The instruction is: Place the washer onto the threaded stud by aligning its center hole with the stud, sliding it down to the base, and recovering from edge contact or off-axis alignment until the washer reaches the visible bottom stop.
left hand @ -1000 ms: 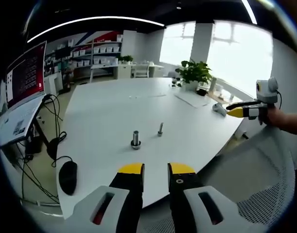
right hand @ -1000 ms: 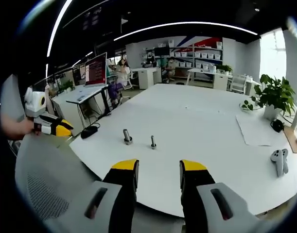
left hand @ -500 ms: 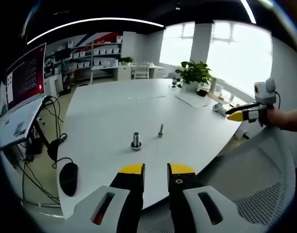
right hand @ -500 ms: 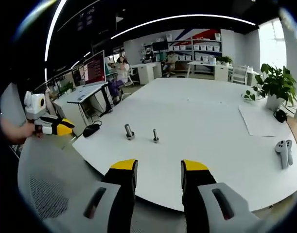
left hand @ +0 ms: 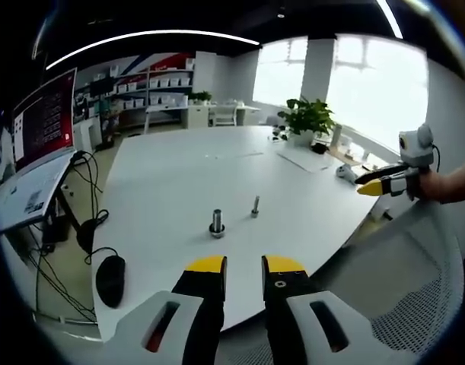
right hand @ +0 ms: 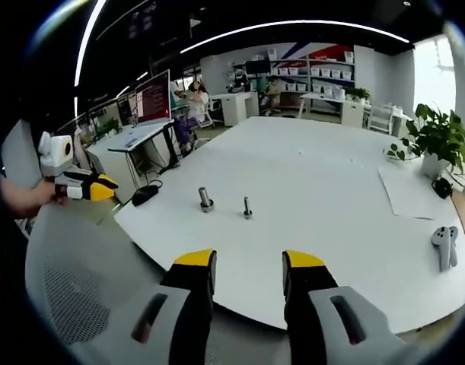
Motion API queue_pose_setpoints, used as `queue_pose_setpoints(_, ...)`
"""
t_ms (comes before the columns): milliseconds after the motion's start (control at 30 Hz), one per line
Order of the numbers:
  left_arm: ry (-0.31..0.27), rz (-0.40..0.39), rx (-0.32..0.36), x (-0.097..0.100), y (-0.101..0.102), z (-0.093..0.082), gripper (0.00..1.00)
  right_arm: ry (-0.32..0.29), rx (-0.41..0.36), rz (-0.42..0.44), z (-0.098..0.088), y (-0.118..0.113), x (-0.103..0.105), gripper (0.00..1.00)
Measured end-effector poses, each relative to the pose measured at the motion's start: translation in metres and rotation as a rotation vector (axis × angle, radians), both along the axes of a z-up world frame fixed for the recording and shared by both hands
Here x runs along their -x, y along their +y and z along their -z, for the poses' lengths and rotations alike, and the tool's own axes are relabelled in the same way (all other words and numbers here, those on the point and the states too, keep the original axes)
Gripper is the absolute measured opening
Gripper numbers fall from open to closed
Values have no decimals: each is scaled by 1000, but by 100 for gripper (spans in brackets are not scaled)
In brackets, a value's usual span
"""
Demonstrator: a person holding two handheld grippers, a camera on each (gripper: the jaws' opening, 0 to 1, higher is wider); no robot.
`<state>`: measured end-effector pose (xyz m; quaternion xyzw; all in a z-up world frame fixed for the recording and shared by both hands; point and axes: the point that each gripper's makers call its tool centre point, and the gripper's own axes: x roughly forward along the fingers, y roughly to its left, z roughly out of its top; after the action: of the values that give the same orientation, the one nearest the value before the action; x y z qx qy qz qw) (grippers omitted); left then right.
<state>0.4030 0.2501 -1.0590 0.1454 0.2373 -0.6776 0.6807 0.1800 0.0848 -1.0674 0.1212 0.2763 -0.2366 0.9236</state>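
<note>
Two upright metal pieces stand near the white table's (left hand: 179,175) close edge. One is a thick stud (left hand: 217,222) with a wider ring at its base, the other a thinner bolt (left hand: 255,205). They also appear as the stud (right hand: 205,200) and the bolt (right hand: 247,207) in the right gripper view. My left gripper (left hand: 244,266) hovers off the table edge, well short of them, open by a narrow gap with nothing in it. My right gripper (right hand: 249,262) is open wider, also empty and short of the table. Each gripper shows in the other's view, hand-held: the right gripper (left hand: 380,182) and the left gripper (right hand: 91,188).
A black mouse (left hand: 110,277) and cables lie at the table's left edge below a monitor (left hand: 42,114). A mesh chair (left hand: 415,304) stands between the grippers and the table. A potted plant (right hand: 437,137), paper sheet (right hand: 411,199) and grey controller (right hand: 444,247) sit far right.
Both views have shifted slightly with the hands. The stud and bolt have stayed in place, and neither gripper's jaws have changed.
</note>
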Motion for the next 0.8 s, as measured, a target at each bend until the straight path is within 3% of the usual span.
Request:
queue_pose_setpoints(333,-8,-29,2,-5,0,1,16,17,12,-7,1,-2,-1,36)
queue_pose_setpoints(500,-20,-10,-4,-4,-1,4,15,53,19,-28,5,4,-5,35)
queue_pose_setpoints(600,-19,-18,-5,-6,0,5,15,112,48,-65,10,5,-1,35)
queue_pose_setpoints(800,-3,-22,21,-5,-2,1,16,122,36,-80,12,9,-3,35)
